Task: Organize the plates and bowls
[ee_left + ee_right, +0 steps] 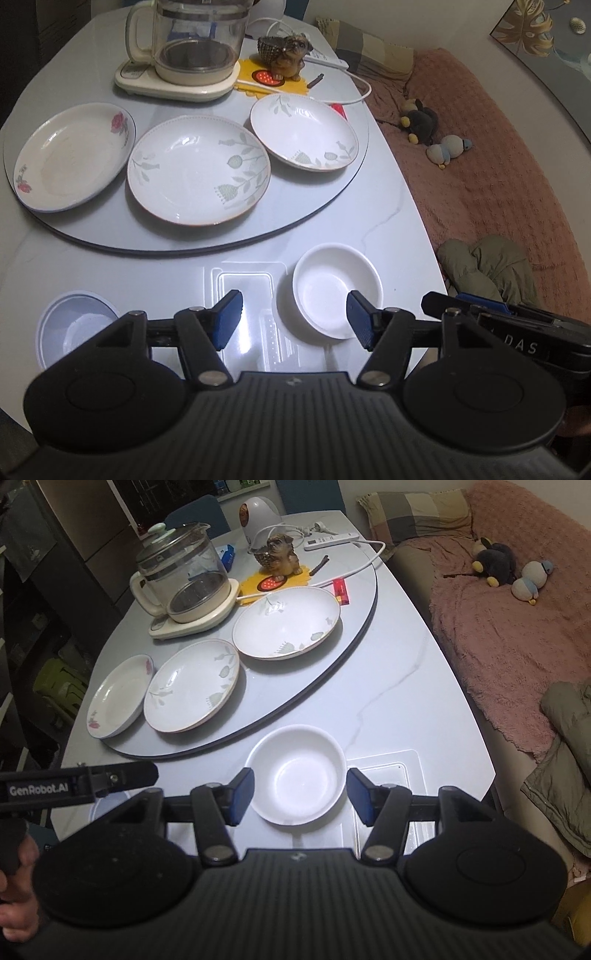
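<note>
We've got both grippers, left gripper and right gripper, open and empty, white bowl at 12 o'clock between the right's jaws, probably lining up a grab.

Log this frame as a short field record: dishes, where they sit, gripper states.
plates: three on the turntable; rose plate, leaf plate, far leaf plate
bowls: white bowl and pale bowl, on the table nearer the camera
stacking: none, all dishes apart
left gripper: open, empty
right gripper: open, either side of white bowl, pads clear of it
clutter: glass kettle, dog figurine
</note>
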{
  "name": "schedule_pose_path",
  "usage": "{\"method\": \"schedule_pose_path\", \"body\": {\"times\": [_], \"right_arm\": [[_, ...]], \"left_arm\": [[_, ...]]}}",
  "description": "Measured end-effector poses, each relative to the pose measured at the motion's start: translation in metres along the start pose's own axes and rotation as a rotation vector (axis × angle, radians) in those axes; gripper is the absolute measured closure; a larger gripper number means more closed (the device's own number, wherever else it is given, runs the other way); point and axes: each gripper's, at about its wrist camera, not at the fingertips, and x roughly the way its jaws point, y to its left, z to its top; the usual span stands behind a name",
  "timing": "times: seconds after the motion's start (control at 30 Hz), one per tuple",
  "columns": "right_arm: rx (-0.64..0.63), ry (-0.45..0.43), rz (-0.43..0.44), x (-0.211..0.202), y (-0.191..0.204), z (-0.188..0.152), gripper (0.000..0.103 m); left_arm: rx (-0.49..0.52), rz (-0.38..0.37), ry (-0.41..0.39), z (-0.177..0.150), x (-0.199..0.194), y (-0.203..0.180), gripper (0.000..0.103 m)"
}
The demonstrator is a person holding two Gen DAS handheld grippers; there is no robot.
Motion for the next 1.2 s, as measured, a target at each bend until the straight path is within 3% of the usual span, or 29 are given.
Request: {"method": "schedule_pose_path", "body": {"times": [0.2,0.47,0.67,0.83,0.93,1.2], "right_arm": [[0.022,0.040,0.010,0.029,-0.011,0.008,0.045],[-0.023,0.059,0.014,0.081,-0.019,0.022,0.049],[-0.017,0.094,0.001,0.111,-0.031,0.018,0.061],[-0.036,0.125,0.012,0.127,-0.034,0.013,0.090],[-0.041,0.127,0.014,0.134,-0.035,0.011,0.091],[-0.001,0.119,0.042,0.131,-0.041,0.013,0.091]], "left_arm": [[-0.036,-0.027,0.073,-0.001,0.035,0.008,0.036],[-0.046,-0.060,0.094,0.011,0.082,0.011,0.038],[-0.025,-0.069,0.122,0.012,0.116,0.008,0.055],[-0.011,-0.096,0.128,0.009,0.134,0.007,0.069],[-0.004,-0.086,0.130,0.008,0.141,0.006,0.077],[-0.034,-0.096,0.113,0.009,0.135,0.010,0.077]]}}
